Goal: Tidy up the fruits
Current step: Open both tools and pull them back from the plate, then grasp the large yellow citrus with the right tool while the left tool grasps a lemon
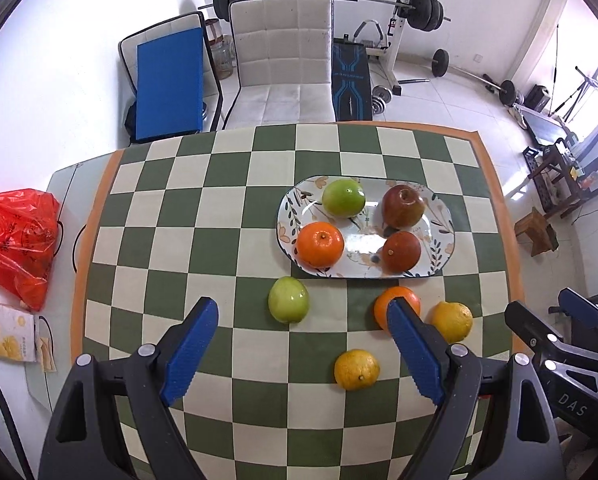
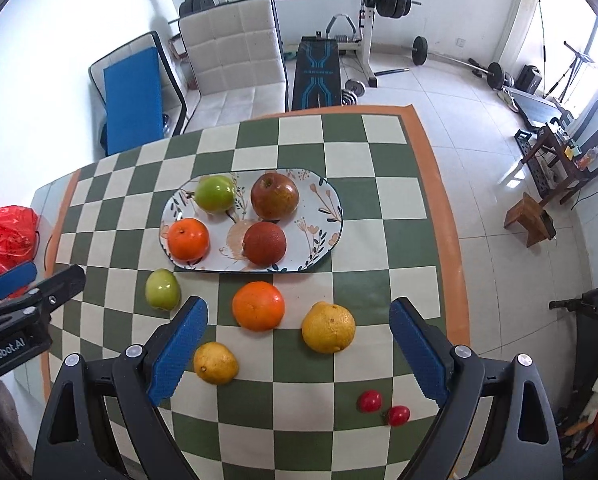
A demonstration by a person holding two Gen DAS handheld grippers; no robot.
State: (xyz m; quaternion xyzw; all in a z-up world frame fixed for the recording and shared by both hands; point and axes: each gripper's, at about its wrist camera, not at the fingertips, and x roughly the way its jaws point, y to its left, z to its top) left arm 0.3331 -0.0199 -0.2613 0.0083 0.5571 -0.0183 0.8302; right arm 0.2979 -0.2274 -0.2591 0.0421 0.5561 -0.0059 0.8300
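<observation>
From my left wrist camera, my left gripper point(image 1: 303, 320) hangs above the green and cream checkered tablecloth point(image 1: 179, 240) with its blue fingers point(image 1: 191, 352) spread wide and nothing between them. Beyond the fingertips stands an oval floral plate point(image 1: 439, 256). On it lie a green apple point(image 1: 343, 197), a red apple point(image 1: 403, 206), an orange point(image 1: 320, 244) and a dark red-brown orange point(image 1: 401, 251). On the cloth, near the front edge of the plate, rests a second green apple point(image 1: 289, 299). A second loose orange point(image 1: 395, 304) is partly hidden behind my right-side finger, and a lemon point(image 1: 452, 321) lies just beside it. Another lemon point(image 1: 356, 369) lies nearer to me, between my fingers in the picture but lower, on the cloth. At the left edge of the table I see a red plastic bag point(image 1: 17, 240) and a snack packet point(image 1: 7, 336). My other tool shows at the right border.

From my right wrist camera, my right gripper point(image 2: 299, 322) is also wide apart and holds nothing. The same plate point(image 2: 331, 216) carries the same four fruits. Before it on the cloth lie the green apple point(image 2: 162, 289), the orange point(image 2: 258, 305), a big lemon point(image 2: 328, 327) and a smaller lemon point(image 2: 215, 362) beside my left-side finger point(image 2: 179, 348). Two cherry tomatoes point(image 2: 383, 407) lie close together near my right-side finger.
</observation>
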